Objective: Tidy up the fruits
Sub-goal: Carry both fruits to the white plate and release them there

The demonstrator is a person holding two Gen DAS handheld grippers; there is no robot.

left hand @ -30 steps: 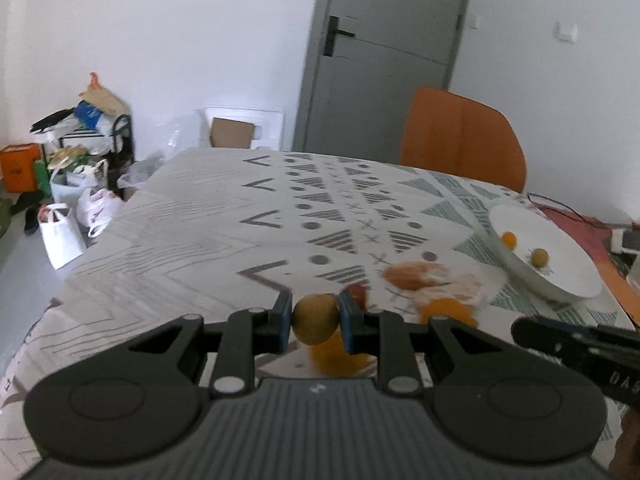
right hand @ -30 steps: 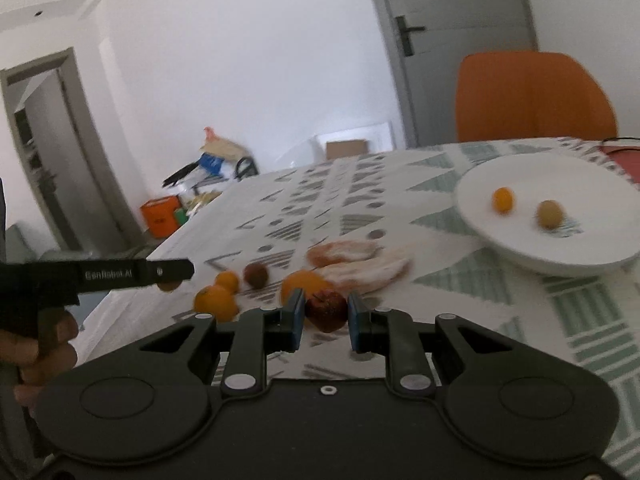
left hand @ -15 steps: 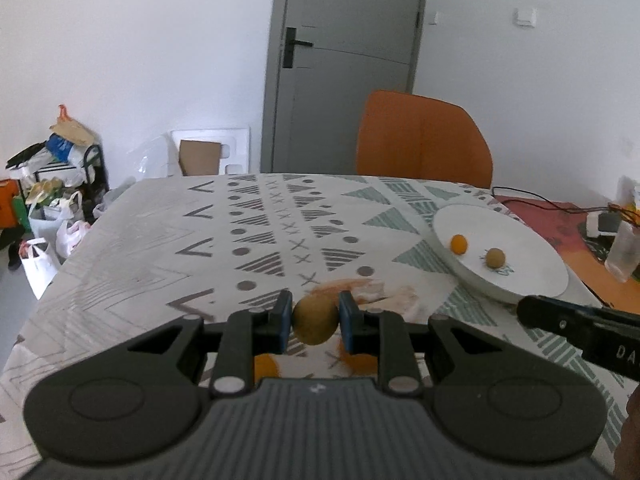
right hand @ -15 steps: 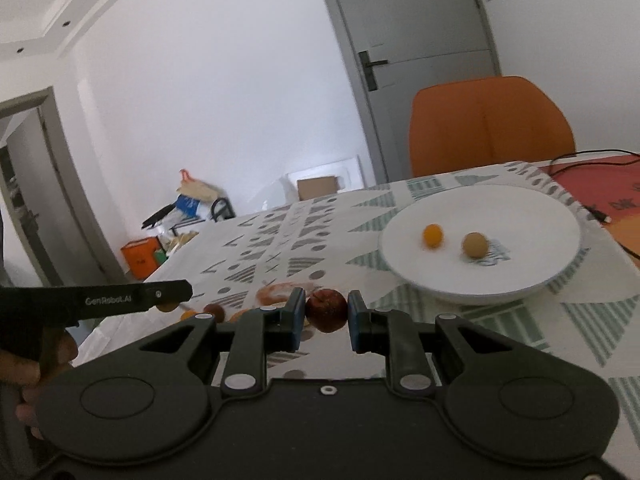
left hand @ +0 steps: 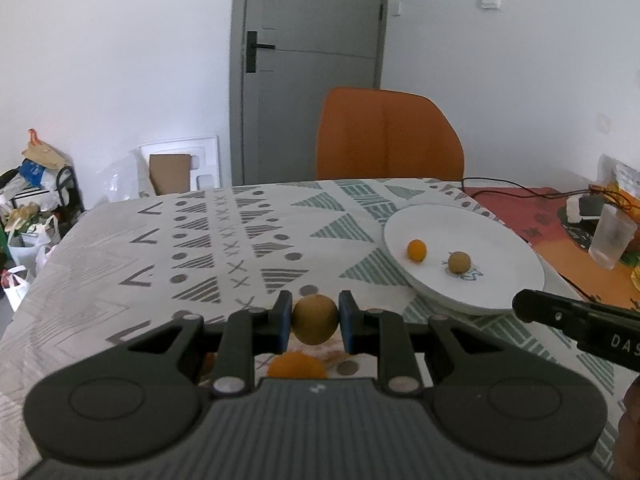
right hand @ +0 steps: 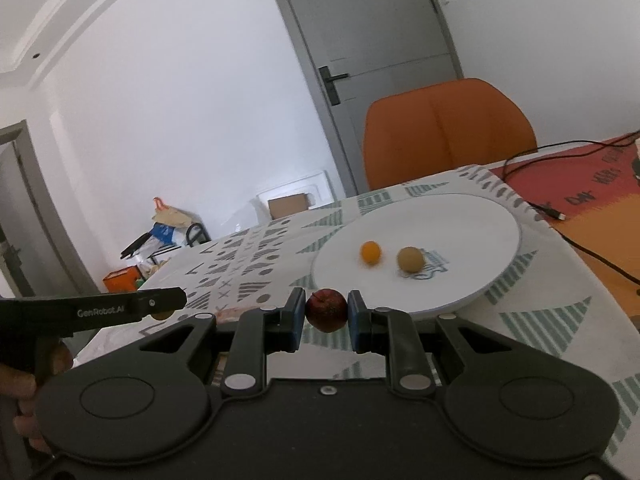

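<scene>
My left gripper (left hand: pixel 315 324) is shut on a round yellow-brown fruit (left hand: pixel 315 325), held above the patterned tablecloth. My right gripper (right hand: pixel 326 312) is shut on a small dark red fruit (right hand: pixel 326 310), just short of the near rim of the white plate (right hand: pixel 472 224). The plate (left hand: pixel 500 240) lies to the right and holds a small orange fruit (right hand: pixel 370 252) and a brown round fruit (right hand: pixel 410 259). An orange fruit (left hand: pixel 297 365) lies on the cloth below the left gripper. The side of the right gripper shows at the right edge of the left wrist view.
An orange chair (left hand: pixel 390 136) stands behind the table's far edge. At the right lie a red mat (right hand: pixel 592 188), a black cable (right hand: pixel 576 244) and a clear plastic cup (left hand: pixel 612 240). Bags and clutter (left hand: pixel 32 196) sit on the floor at the left.
Both grippers have carried their fruits to the right, toward the plate. The plate now looks larger and nearer; the loose fruits on the cloth have slipped below and behind.
</scene>
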